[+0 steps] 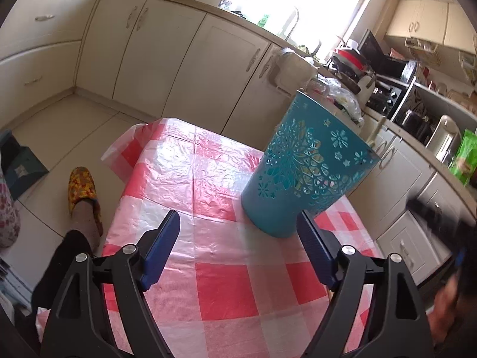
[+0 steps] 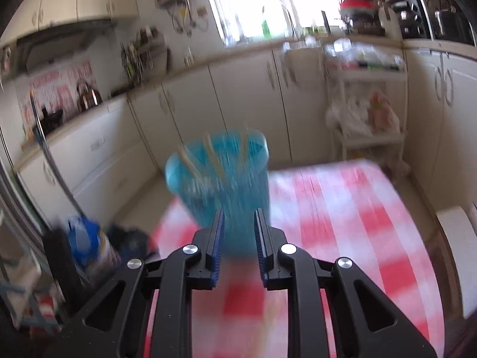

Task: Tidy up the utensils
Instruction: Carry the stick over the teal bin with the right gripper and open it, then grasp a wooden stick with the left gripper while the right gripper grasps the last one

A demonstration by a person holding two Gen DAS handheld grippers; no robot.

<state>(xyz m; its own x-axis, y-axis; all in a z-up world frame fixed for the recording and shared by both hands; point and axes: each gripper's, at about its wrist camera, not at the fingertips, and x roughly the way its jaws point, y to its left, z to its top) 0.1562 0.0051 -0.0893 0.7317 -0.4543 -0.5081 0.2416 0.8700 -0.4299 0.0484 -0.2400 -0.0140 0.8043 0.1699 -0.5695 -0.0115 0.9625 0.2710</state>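
A teal cut-out utensil holder (image 1: pixel 307 167) stands upright on the red-and-white checked tablecloth (image 1: pixel 208 179). In the left wrist view it is just ahead and right of my left gripper (image 1: pixel 238 214), whose jaws stand wide open with nothing between them. The right finger (image 1: pixel 313 238) is close to the holder's base. In the blurred right wrist view the holder (image 2: pixel 220 185) has several pale thin sticks (image 2: pixel 190 161) rising from it. My right gripper (image 2: pixel 239 212) points at the holder from just short of it. Its jaws are slightly parted and I see nothing gripped.
A person's foot in a yellow slipper (image 1: pixel 82 188) stands on the floor left of the table. Cream cabinets (image 1: pixel 167 47) run behind, with a cluttered counter (image 1: pixel 417 113) at the right. A white trolley (image 2: pixel 366 95) stands beyond the table's far edge. A blurred dark shape and a hand (image 1: pixel 447 298) fill the right edge.
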